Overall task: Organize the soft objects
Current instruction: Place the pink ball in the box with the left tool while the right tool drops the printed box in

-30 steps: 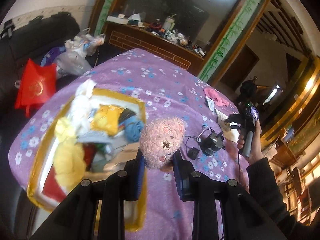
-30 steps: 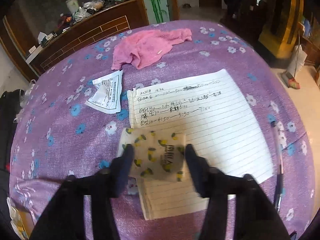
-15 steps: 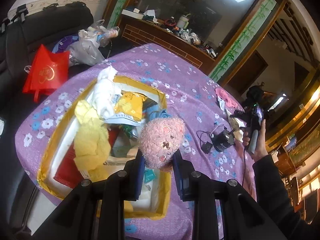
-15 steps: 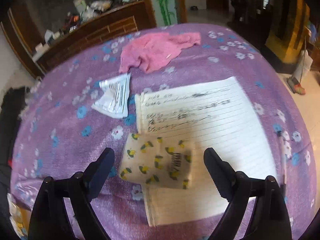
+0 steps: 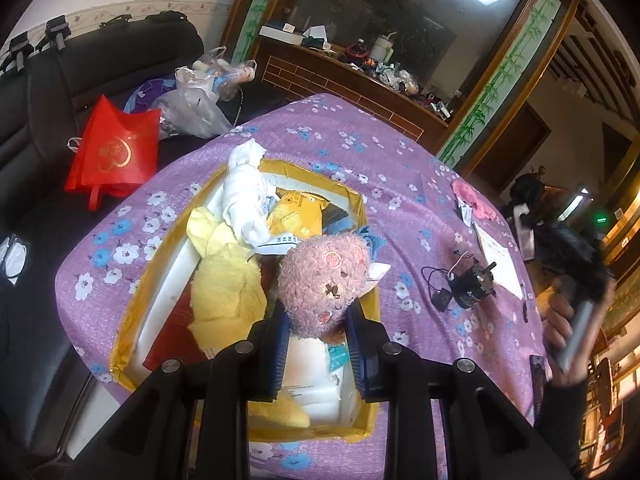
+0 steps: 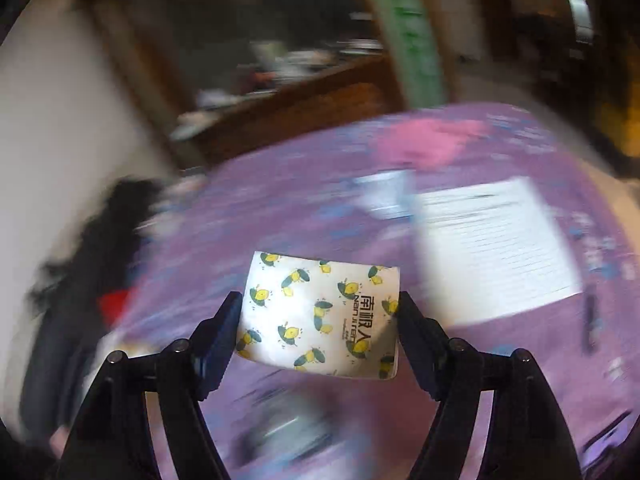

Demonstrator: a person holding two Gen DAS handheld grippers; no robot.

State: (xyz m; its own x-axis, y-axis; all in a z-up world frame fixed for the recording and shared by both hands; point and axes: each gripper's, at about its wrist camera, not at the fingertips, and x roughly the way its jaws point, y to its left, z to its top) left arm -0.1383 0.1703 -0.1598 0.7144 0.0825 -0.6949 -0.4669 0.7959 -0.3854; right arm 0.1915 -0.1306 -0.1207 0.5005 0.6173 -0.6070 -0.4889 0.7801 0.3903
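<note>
My left hand-held gripper (image 5: 316, 344) pinches a pink plush bear (image 5: 325, 280) over the gold box (image 5: 160, 264) holding a yellow cloth (image 5: 224, 280) and a white cloth (image 5: 246, 204); my right hand-held gripper (image 6: 320, 332), jaws closing, clasps a lemon-print pack (image 6: 320, 312).

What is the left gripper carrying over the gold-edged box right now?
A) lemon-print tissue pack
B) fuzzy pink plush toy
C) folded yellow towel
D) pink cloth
B: in the left wrist view the left gripper has its jaws pinched on the fuzzy pink plush toy, above the gold-edged box.
</note>
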